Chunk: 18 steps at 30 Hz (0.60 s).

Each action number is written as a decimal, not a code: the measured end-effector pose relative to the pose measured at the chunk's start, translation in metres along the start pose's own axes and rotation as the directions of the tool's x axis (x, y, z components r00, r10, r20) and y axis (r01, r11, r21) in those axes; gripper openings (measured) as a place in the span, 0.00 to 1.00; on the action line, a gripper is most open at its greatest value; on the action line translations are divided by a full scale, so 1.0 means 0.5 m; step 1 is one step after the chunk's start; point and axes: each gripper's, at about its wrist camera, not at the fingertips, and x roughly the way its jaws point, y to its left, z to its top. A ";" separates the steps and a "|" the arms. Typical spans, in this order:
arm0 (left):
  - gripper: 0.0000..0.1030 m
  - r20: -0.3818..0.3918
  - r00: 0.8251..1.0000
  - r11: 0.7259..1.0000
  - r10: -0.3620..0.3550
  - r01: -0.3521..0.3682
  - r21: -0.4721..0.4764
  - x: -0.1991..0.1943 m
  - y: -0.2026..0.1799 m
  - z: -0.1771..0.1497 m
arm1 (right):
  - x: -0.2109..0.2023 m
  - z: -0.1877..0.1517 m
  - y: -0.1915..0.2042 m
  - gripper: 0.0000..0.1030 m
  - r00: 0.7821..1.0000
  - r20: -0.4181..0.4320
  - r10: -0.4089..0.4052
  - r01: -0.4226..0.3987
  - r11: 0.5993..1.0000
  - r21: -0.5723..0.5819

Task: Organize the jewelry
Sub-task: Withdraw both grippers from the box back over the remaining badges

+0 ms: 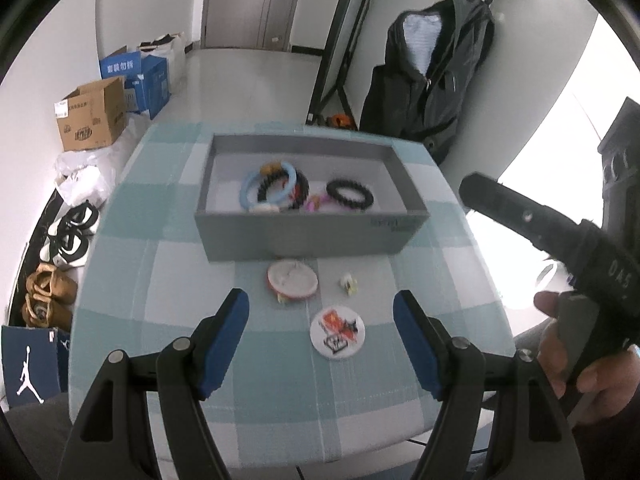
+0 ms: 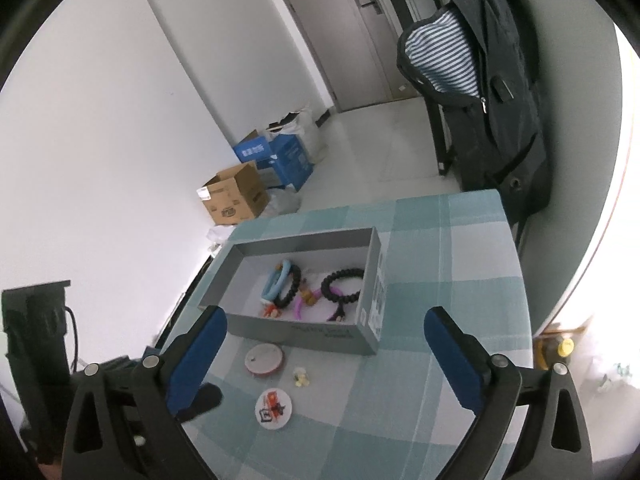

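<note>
Two grippers hang above a table draped in a blue-and-white checked cloth [image 1: 192,280]. The left gripper [image 1: 321,330] has its blue-padded jaws apart with nothing between them; below the gap lie a round white badge with a red-and-black print [image 1: 338,333], a red-rimmed round case [image 1: 292,279] and a small pale yellow trinket [image 1: 349,283], all loose on the cloth just in front of the box. The right gripper [image 2: 326,350] stands wide open and likewise empty, and in the left wrist view a hand [image 1: 576,360] grips its handle at the right edge. Beyond both lies an open grey cardboard box [image 1: 304,236]. Inside it rest a light blue bangle [image 1: 267,189] overlapping a black beaded bracelet [image 1: 298,188], a second black beaded bracelet [image 1: 349,195] apart to the right, and pink pieces [image 1: 318,202] between them. Behind the table, a dark jacket [image 1: 432,68] hangs by the wall, with cardboard cartons [image 1: 94,118] and shoes [image 1: 70,236] on the floor at left.
</note>
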 end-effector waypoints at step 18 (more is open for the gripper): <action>0.70 -0.124 0.987 0.993 0.101 -0.093 0.066 0.066 -0.035 -0.034 | 0.012 -0.037 -0.004 1.00 0.995 -0.057 -0.085 0.083 0.996 -0.046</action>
